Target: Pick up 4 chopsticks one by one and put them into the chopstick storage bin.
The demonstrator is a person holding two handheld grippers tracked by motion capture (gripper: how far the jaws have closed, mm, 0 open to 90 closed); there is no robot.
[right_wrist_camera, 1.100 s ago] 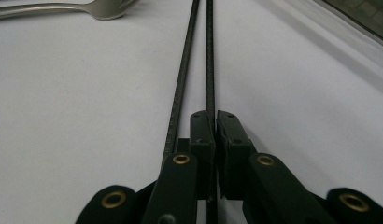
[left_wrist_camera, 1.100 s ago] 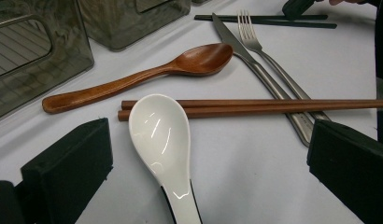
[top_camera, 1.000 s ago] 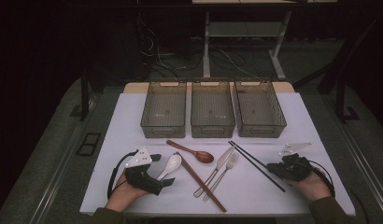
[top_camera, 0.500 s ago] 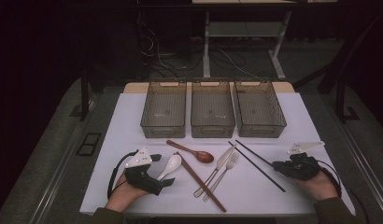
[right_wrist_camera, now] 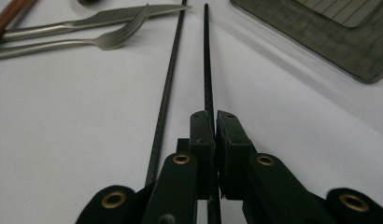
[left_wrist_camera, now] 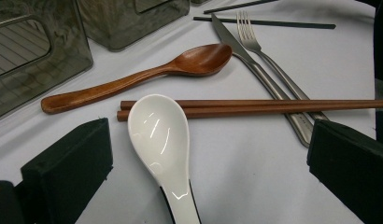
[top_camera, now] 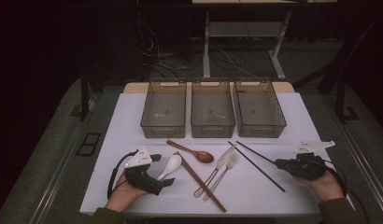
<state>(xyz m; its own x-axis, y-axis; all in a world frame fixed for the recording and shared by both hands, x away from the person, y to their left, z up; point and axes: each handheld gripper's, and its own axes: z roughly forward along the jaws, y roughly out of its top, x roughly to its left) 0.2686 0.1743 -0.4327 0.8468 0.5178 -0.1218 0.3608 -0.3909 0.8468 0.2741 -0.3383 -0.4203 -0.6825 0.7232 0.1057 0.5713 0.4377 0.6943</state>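
Note:
My right gripper (top_camera: pixel 278 163) (right_wrist_camera: pixel 214 119) is shut on the near end of a thin black chopstick (top_camera: pixel 256 152) (right_wrist_camera: pixel 207 56), which runs straight ahead between the jaws. Its twin, the second black chopstick (top_camera: pixel 259 170) (right_wrist_camera: pixel 168 79), lies on the white table just left of it. My left gripper (top_camera: pixel 161 171) (left_wrist_camera: pixel 206 154) stands open over a white ceramic spoon (top_camera: pixel 171 164) (left_wrist_camera: pixel 158 133). The spoon rests on the table between the wide jaws, and neither pad touches it.
A wooden spoon (top_camera: pixel 192 152) (left_wrist_camera: pixel 133 79), brown chopsticks (top_camera: pixel 201 182) (left_wrist_camera: pixel 273 106), a knife (top_camera: pixel 218 169) (left_wrist_camera: pixel 255 65) and a fork (top_camera: pixel 225 170) (left_wrist_camera: pixel 269 60) lie mid-table. Three smoky plastic bins (top_camera: pixel 164 134) stand in a row behind them. The white table top (top_camera: pixel 129 126) ends close to my hands.
My right gripper has slid to the right and risen slightly, drawing the held black chopstick with it. The left gripper and the white spoon have stayed put.

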